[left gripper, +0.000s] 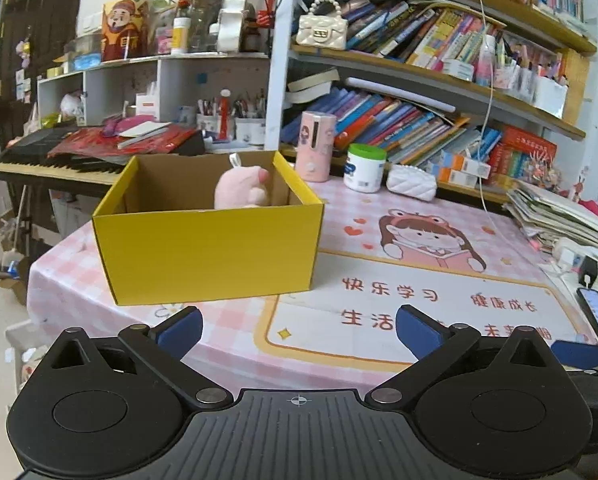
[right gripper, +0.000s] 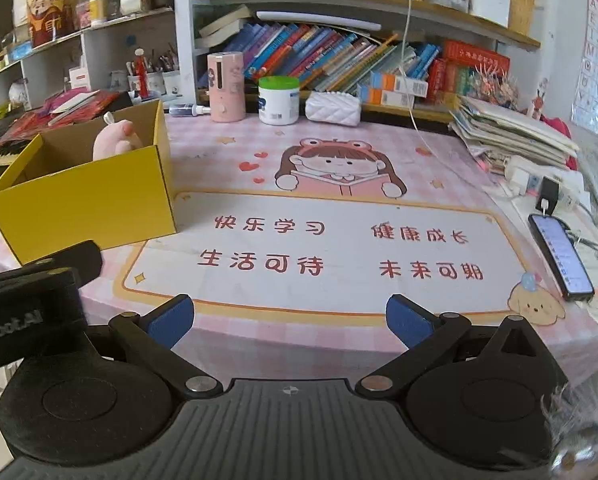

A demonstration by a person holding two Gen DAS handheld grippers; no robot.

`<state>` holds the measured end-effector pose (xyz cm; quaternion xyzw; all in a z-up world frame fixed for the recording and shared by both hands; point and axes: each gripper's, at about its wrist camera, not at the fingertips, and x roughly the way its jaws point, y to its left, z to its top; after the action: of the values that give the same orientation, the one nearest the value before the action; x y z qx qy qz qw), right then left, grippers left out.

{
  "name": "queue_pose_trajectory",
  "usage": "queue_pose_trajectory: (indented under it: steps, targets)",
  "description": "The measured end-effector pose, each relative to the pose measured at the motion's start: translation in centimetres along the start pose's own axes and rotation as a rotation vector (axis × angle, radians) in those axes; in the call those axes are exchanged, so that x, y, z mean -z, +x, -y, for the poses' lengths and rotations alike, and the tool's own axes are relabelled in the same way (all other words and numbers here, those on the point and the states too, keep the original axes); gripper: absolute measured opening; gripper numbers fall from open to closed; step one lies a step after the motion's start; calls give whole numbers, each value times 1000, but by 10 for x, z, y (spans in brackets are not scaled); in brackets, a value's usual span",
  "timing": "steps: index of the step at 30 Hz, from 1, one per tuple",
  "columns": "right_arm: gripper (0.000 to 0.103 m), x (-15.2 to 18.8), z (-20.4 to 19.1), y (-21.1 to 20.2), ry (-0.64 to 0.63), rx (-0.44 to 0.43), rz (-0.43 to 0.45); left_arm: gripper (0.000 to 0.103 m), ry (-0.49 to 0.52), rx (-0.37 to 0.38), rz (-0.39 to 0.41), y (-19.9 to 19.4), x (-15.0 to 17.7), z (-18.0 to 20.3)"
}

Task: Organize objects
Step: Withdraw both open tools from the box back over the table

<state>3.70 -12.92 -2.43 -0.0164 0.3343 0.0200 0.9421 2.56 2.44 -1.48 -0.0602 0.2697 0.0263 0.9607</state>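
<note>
1. Your left gripper [left gripper: 299, 326] hangs over the near edge of the table [left gripper: 379, 364] with its blue pads spread as wide as they go; there is nothing between them
2. Your right gripper [right gripper: 290, 316] is equally wide open and empty, over the white panel of the printed desk mat [right gripper: 323, 248]
3. In the right wrist view, the black body of your left gripper shows at the left edge, just beside the right one
4. The yellow box [left gripper: 207, 252] stands open-topped on the pink checked cloth, toward the left side of the table, ahead of the left gripper
5. The pink plush toy [left gripper: 239, 190] sits inside that box, against its far right corner, only its top showing over the rim
6. A phone [right gripper: 561, 256] lies on the right side of the table, screen lit; a white jar with a green lid [right gripper: 279, 100] stands at the back by the bookshelf
</note>
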Motion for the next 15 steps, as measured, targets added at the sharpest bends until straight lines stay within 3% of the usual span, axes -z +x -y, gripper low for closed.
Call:
queue_pose_trajectory:
  steps: [15]
  targets:
    - [103,12,11,-6,-20,2,1,103,15,-30,-67,2,6,22]
